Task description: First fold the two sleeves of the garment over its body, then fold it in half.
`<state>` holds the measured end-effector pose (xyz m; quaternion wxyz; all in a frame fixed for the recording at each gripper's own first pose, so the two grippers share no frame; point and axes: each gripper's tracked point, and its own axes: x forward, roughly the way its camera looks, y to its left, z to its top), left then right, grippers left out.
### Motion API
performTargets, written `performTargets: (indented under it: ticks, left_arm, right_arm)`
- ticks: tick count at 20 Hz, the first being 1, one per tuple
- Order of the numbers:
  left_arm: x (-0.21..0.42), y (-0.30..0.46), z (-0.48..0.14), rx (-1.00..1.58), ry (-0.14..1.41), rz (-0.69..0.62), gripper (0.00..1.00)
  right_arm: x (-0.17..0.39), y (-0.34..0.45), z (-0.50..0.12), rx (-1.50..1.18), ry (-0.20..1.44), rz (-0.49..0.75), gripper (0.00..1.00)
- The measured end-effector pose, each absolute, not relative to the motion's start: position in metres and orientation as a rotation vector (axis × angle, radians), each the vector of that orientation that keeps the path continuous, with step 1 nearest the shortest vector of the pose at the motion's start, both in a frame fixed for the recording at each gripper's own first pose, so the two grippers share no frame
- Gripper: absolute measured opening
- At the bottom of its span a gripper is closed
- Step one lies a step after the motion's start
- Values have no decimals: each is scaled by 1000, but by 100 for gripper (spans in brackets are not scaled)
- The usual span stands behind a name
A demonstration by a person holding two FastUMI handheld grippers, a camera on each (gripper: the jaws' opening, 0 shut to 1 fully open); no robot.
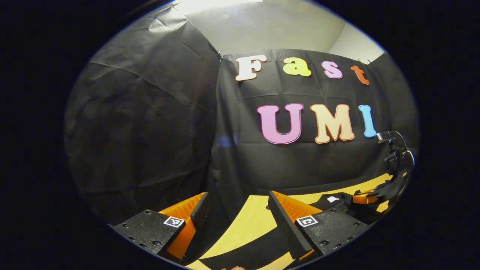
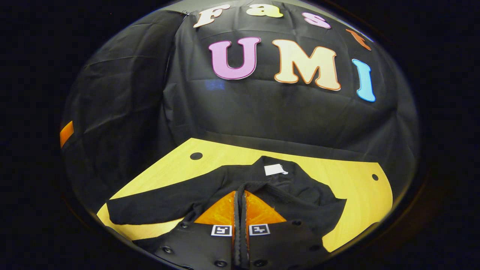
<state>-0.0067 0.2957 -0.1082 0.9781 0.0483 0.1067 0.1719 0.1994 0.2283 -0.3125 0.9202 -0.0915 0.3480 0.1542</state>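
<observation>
A black garment lies on the wooden table, its collar with a white label toward the back wall. One long sleeve stretches out flat to the left. My right gripper is shut, with a raised fold of the garment's cloth pinched at its tips, just in front of the collar. In the left gripper view, my left gripper is open and holds nothing, above the table's left part. There the garment lies at the right, with the right gripper down on it.
The black cloth wall closes the table off at the back and on the left. Two small round holes mark the tabletop near its far corners. Bare wood shows between the left gripper's fingers.
</observation>
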Motion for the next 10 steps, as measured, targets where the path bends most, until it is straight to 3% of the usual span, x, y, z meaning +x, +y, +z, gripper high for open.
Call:
performTargets:
  ticks: [8, 10]
  left_arm:
    - [-43, 338, -154, 32, 354, 452, 93]
    - [-49, 342, -166, 6, 383, 468, 94]
  right_arm:
    - [217, 266, -343, -176, 752, 327, 2]
    - [218, 271, -343, -165, 746, 337, 9]
